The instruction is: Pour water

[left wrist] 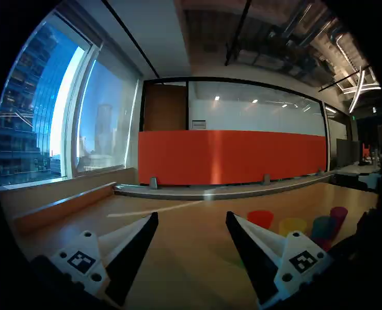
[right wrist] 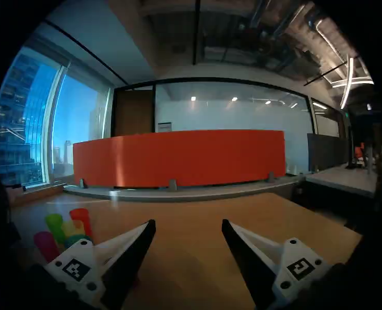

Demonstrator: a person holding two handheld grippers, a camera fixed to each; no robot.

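Nearest the lens, the left gripper [left wrist: 191,214] has its white, black-edged fingers [left wrist: 134,248] spread wide apart, gripping nothing, with bare wooden counter [left wrist: 191,279] between them. The right gripper [right wrist: 188,222] stands the same way, fingers parted and holding nothing.

Just past the right-hand finger in the left gripper view, a huddle of coloured cups [left wrist: 292,226] stands upright on the counter, near the gripper but not touching it. In the right gripper view the huddle sits low at the far left. Five can be counted there: a red cup [right wrist: 81,219], a green cup [right wrist: 54,225], a yellow cup [right wrist: 73,227], a magenta cup [right wrist: 45,244] and a teal cup [right wrist: 75,240]. The left gripper view plainly shows four, since a finger covers part of the group. Whether any holds water cannot be told.

They look like thin plastic tumblers: probably light, smooth, easily tipped, and likely to flex under a hard squeeze. Mid-wall, across the width, seems the safest hold, after separating one from its neighbours.

Beyond them, one orange partition [left wrist: 227,155] runs along the counter's far edge, beside a tall window [left wrist: 46,129].
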